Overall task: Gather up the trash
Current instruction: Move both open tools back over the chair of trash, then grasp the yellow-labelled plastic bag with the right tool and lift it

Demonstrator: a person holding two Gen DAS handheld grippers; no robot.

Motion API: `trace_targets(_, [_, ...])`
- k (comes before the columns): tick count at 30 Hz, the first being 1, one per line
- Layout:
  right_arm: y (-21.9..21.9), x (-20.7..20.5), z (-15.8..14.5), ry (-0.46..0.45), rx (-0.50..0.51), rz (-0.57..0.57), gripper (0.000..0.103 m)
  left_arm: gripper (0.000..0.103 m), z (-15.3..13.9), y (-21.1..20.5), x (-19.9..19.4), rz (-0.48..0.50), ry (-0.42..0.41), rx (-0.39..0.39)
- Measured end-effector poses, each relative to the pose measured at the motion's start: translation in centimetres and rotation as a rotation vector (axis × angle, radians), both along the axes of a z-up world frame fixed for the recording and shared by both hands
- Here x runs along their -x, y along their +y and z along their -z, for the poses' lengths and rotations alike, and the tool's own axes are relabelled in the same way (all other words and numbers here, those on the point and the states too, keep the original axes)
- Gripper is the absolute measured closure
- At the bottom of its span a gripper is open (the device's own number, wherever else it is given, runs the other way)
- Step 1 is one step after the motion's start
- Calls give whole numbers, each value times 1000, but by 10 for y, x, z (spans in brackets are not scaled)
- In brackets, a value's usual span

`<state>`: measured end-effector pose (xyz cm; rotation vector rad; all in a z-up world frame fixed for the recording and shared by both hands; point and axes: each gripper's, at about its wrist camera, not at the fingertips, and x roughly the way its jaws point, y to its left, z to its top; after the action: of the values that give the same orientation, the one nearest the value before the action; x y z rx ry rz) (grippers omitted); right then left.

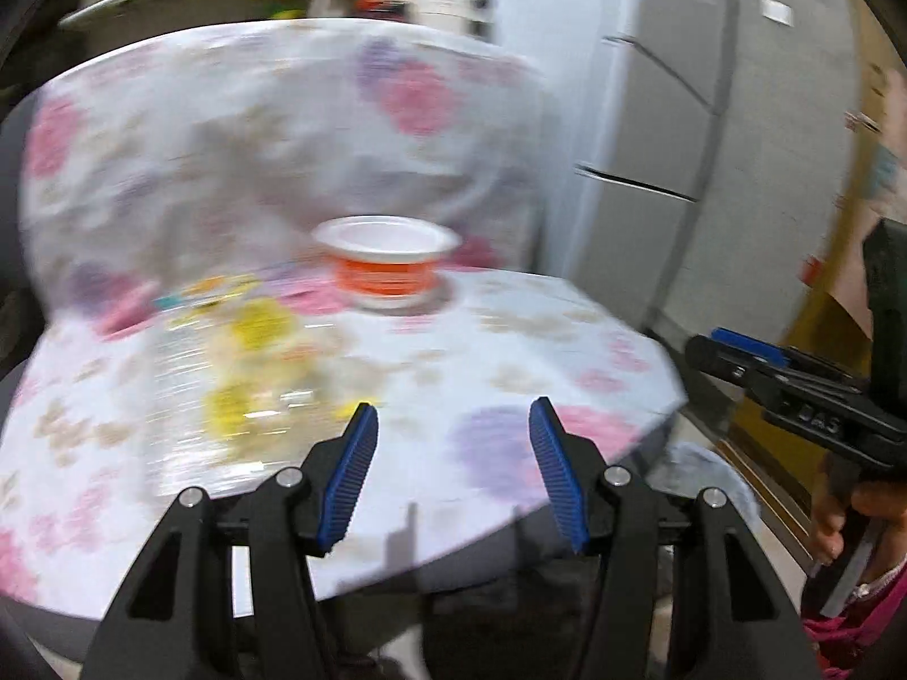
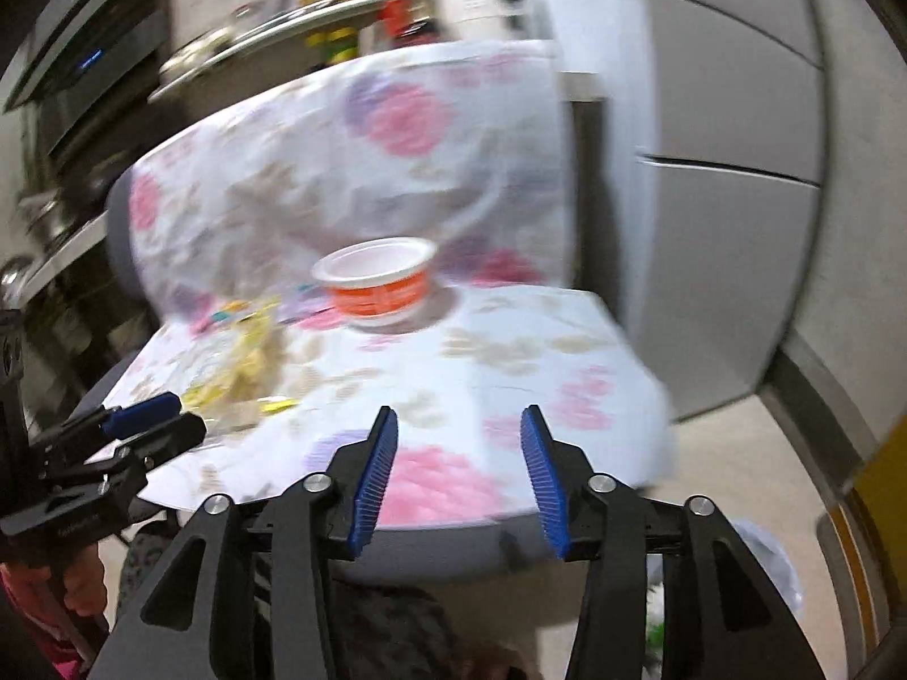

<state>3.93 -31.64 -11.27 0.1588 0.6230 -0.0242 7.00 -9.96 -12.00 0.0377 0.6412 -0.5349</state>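
Nearest the cameras, the left gripper (image 1: 453,419) stands with its blue ribbed pads partly apart, a moderate gap, nothing between them and nothing touched; the right gripper (image 2: 459,422) shows the same condition, pads parted to a middling width over bare cloth, empty. Both hang above the front edge of the chair seat covered in white cloth with pink and purple flower print (image 1: 595,340), not in contact with it. Risk noted: both views are smeared by motion, so an approach at this pace could overshoot and knock the trash rather than take it. On the seat's left part lies a crumpled clear plastic wrapper with yellow print (image 1: 249,385), flat and slippery by the look of it; pads closing at the present width may pinch the loose cloth along with it or slide off the film. Further back, near the backrest, stands an empty round plastic cup with a white rim and orange band (image 1: 388,266), upright and open-topped; it appears light, and a glancing touch on the rim could tip it or push it off the seat's right side. The two grippers sit close together, so reaching for one item at once invites a collision. Beyond, a grey refrigerator (image 1: 708,170) stands well clear.
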Motion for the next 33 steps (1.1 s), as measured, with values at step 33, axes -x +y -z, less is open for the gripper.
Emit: trace_targets(33, [135, -223, 73, 285, -196, -313, 42, 48, 33, 180, -66, -477, 128, -36])
